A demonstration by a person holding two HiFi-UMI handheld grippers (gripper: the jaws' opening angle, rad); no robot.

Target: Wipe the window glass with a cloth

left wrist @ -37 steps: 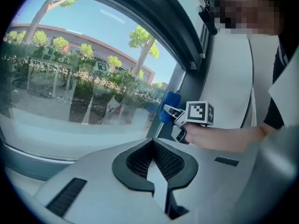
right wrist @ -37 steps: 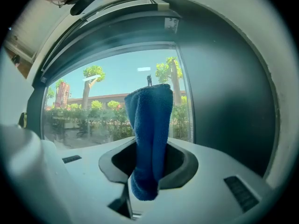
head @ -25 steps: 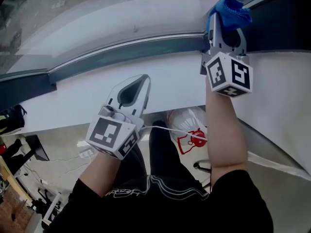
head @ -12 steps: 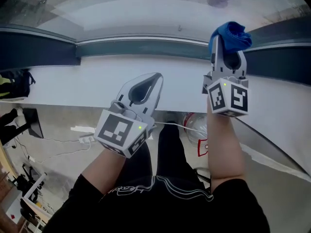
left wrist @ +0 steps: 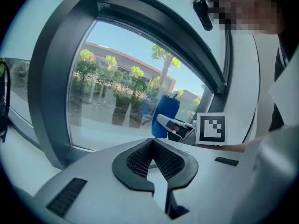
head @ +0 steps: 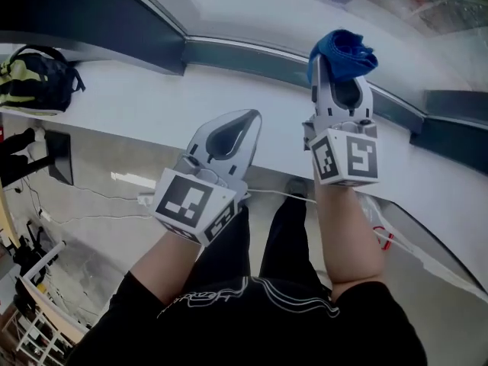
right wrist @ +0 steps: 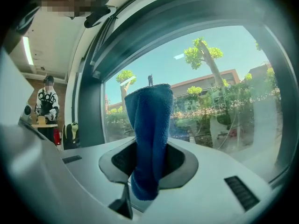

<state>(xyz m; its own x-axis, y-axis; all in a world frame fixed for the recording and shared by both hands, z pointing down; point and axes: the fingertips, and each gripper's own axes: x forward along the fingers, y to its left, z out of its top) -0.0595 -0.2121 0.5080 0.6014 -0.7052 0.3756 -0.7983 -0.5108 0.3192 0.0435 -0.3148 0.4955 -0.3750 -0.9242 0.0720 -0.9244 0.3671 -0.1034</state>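
Part of the cloth (right wrist: 150,125) is hidden, pinched between the right tongs (right wrist: 148,164).

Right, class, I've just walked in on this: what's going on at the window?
A person stands at a window with a gripper in each hand. The right gripper has its fingers shut on a blue cloth, held up toward the window glass; whether it touches the pane isn't clear. The left gripper is shut and empty, over the white sill. A backpack lies on the sill to the left.

The sill (head: 152,105) is open in the middle. A backpack (head: 34,78) blocks its left end; a dark frame (head: 229,50) borders the glass (head: 267,14).
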